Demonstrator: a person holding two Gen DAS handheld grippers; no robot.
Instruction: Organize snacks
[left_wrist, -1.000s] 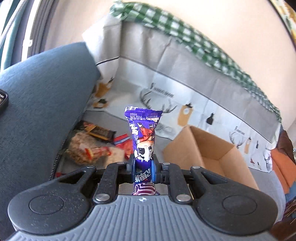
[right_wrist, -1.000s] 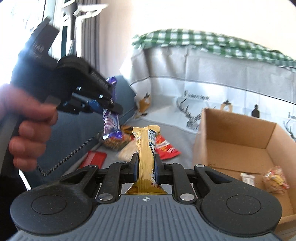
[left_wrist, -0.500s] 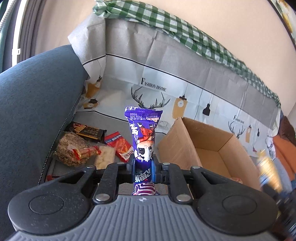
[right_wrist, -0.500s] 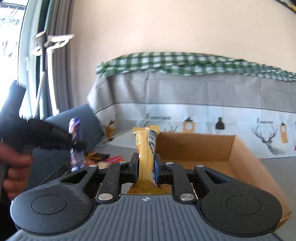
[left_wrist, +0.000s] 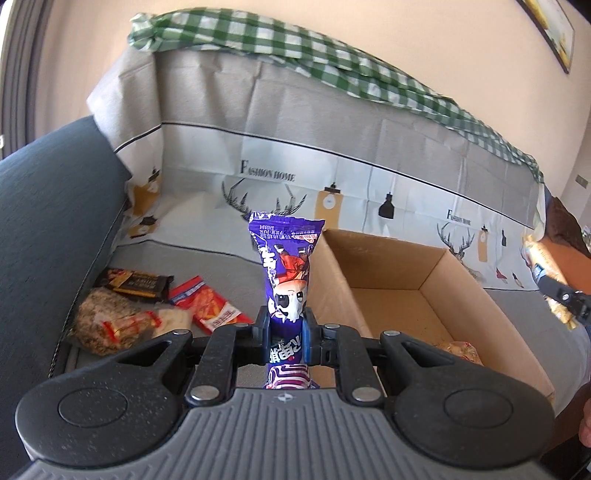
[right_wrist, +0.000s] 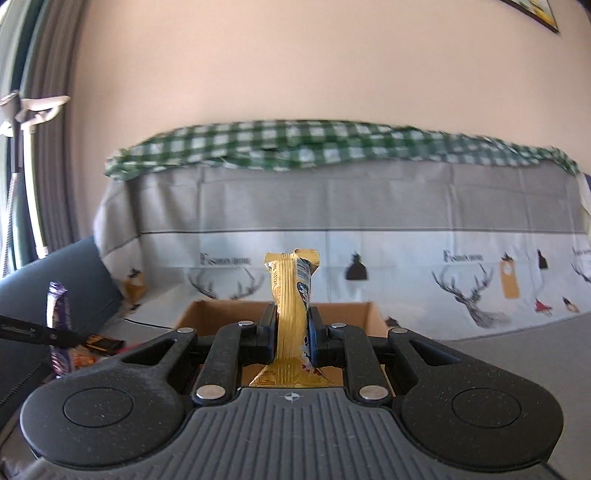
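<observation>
Both my jaws are clamped on snacks: my left gripper (left_wrist: 284, 328) pinches a purple snack packet (left_wrist: 286, 277) that stands upright between the pads, and my right gripper (right_wrist: 291, 334) squeezes a gold snack bar (right_wrist: 293, 295), also upright. Just beyond both sits an open cardboard box (left_wrist: 436, 266) on the grey sofa seat (left_wrist: 207, 262), with one wrapped snack (left_wrist: 458, 349) inside. Left of the box, against the blue armrest (left_wrist: 48, 206), lie a dark bar (left_wrist: 138, 284), a red packet (left_wrist: 208, 304) and a clear bag of biscuits (left_wrist: 110, 325).
</observation>
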